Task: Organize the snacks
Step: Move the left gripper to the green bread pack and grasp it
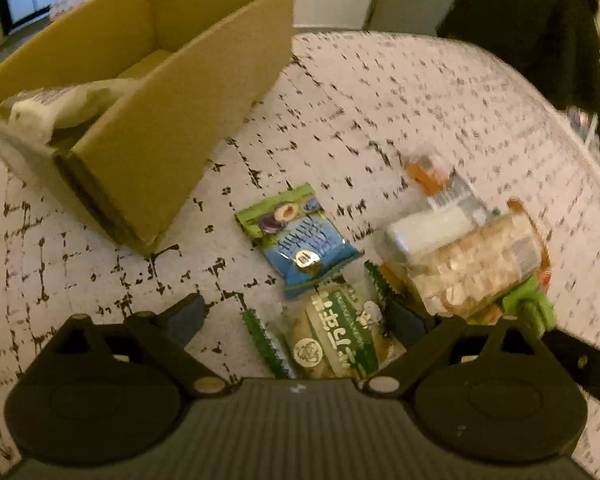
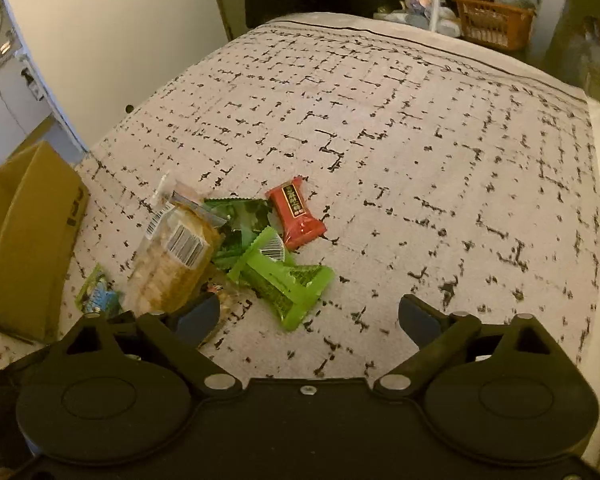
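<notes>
Snacks mostly lie loose on the table [image 2: 420,128], so we judge the sorting barely begun. Our cardboard box [image 1: 172,120] stands at the table's left side and holds only a pale wrapped packet [image 1: 56,104] at its near end; the rest of its floor, as far as we can see, is bare.

Our left claw [image 1: 296,312] is spread wide and hangs above a green-and-white biscuit packet [image 1: 336,340], which lies between its fingers without being pinched. Just beyond sits a blue-and-green fruit snack pouch [image 1: 300,236], and beside it a clear bag of crackers [image 2: 172,256] resting on the heap.

Our right claw [image 2: 308,316] is also spread and holds nothing; it hovers over bare cloth near the heap's right edge. There we see a bright green wrapper [image 2: 284,280], darker green wrappers [image 2: 240,216] under it, and a red candy packet [image 2: 298,216] just beside them.

Every one of these pieces, we reckon, remains to go into the box.
</notes>
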The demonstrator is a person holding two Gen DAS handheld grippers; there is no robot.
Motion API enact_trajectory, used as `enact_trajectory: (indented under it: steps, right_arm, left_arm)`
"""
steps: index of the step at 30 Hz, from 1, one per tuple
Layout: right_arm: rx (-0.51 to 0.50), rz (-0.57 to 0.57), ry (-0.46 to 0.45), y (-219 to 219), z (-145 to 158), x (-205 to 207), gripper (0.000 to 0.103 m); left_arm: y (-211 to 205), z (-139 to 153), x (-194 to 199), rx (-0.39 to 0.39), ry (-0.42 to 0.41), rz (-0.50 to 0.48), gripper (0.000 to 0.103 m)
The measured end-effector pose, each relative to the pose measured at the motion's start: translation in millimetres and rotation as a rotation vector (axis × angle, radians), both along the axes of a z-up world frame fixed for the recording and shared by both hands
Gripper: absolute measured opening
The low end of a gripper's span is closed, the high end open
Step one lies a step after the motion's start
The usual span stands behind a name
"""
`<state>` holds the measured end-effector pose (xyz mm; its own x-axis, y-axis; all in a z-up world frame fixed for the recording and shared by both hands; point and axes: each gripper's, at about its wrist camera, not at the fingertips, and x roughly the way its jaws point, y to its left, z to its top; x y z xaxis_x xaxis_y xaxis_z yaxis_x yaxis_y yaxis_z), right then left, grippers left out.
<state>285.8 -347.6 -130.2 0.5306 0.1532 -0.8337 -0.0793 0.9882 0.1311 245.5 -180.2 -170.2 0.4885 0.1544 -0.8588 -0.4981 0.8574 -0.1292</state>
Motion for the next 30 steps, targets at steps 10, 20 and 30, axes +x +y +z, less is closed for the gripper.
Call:
enact_trajectory:
  steps: [10,20,30]
  right_arm:
    - [-0.203,0.187,-0.072,26.5,-11.2,8.4,0.096]
    - [-0.311,0.303,-0.134,44.2,-25.2,8.4,0.086]
    - [-0.264,0.325,-0.096,42.1,-20.0,2.9,0.042]
  left_arm:
    - [9.1,2.4,-8.5,-0.004,0.075,-0.029,0.096]
    - [27.9,4.1,-29.0,-0.042,0.083,0.005,0.096]
    - [41.0,6.1,-45.9,-0.083,0.056,0.054,0.095]
